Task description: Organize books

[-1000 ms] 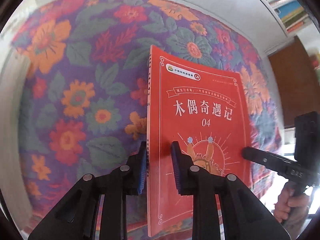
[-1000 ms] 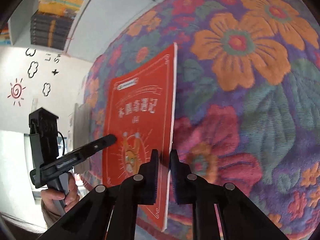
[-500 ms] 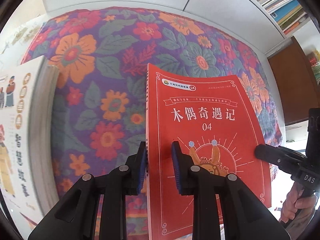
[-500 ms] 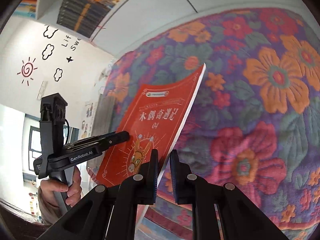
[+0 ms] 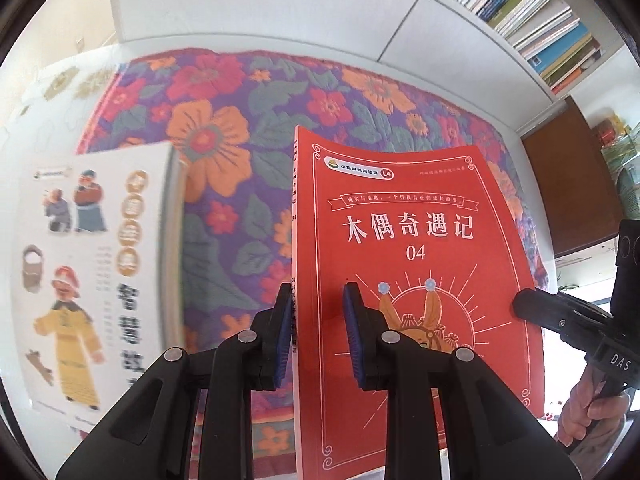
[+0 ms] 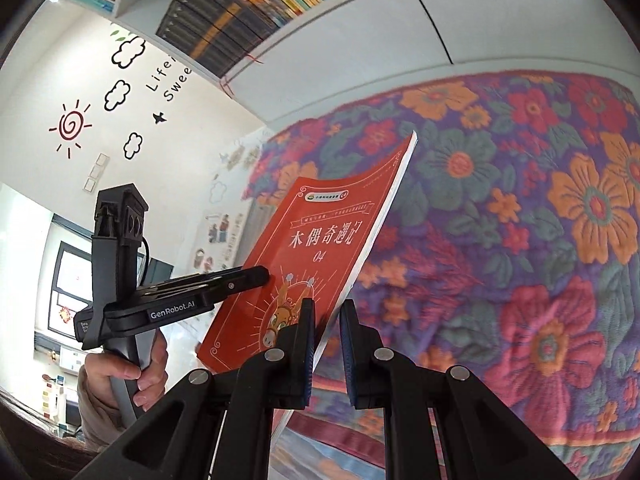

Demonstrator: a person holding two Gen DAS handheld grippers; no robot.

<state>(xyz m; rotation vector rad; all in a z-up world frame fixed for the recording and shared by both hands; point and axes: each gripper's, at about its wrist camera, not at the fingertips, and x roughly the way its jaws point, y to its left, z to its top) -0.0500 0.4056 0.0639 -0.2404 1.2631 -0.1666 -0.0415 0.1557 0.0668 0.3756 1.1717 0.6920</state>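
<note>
A thin red book (image 5: 408, 248) with white Chinese title and "04" hangs above the floral cloth, cover facing me. In the left wrist view my left gripper (image 5: 317, 300) is shut on its spine edge, blue pads on either side. The right gripper (image 5: 524, 306) reaches in from the right and meets the book's far edge. In the right wrist view the red book (image 6: 320, 248) tilts up to the left, and my right gripper (image 6: 327, 312) is shut on its page edge. The left gripper (image 6: 260, 276), held by a hand (image 6: 120, 376), touches the cover's left side.
A white illustrated book (image 5: 100, 280) lies at the left on the floral cloth (image 5: 224, 152). White shelving behind holds rows of books (image 5: 532, 16), (image 6: 240, 4). A brown cabinet (image 5: 576, 176) stands to the right. A wall with cloud and sun stickers (image 6: 76, 124) is at the left.
Both grippers have lifted the red book up and away from the cloth. The white book has come into the left wrist view, and more of the shelves shows in both views.
</note>
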